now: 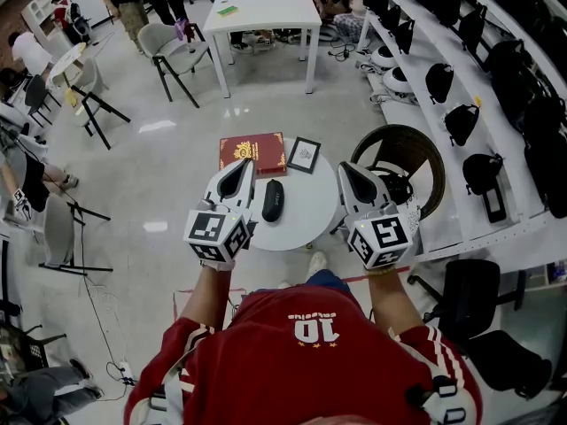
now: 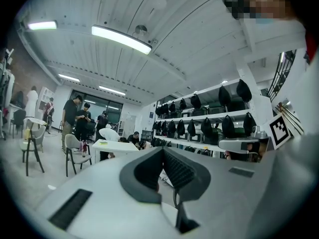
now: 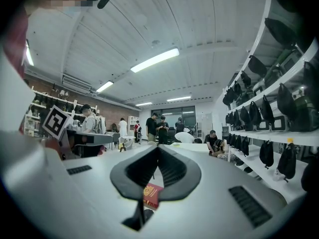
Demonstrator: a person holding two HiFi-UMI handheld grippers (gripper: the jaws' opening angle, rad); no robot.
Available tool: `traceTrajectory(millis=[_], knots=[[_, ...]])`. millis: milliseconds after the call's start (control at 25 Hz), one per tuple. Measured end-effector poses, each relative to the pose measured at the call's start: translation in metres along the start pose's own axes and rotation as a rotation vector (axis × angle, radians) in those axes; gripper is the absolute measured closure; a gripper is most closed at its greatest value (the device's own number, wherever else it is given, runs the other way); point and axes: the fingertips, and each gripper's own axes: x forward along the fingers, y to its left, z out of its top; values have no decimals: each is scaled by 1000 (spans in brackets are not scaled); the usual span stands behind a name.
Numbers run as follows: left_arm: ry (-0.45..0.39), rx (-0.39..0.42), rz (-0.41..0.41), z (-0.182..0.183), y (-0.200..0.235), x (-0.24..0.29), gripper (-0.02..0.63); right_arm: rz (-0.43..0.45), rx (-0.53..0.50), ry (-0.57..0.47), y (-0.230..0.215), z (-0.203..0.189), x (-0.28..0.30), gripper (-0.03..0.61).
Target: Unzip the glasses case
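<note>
Glasses case [image 1: 273, 200] lies flat on the round table [image 1: 301, 224] between left gripper [image 1: 240, 170] and right gripper [image 1: 351, 175], both jaw pairs pressed together on nothing; likely light, stiff-shelled, prone to slide, so pin 1 end and pinch the zip pull (too small to see); red book [image 1: 252, 152] lies beyond, table rim close.

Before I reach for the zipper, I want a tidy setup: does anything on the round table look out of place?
Only slightly: the red book seems to jut past the far rim of the round table, beside a small frame. The glasses case lies flat and closed; nothing spilled or damaged.
</note>
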Motion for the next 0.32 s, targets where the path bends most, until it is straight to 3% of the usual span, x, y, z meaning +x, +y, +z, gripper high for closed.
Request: traceTrajectory(millis=[320], knots=[[8,-5,-6,-3,0,2,606,-5,3,0,-4,0,0,563]])
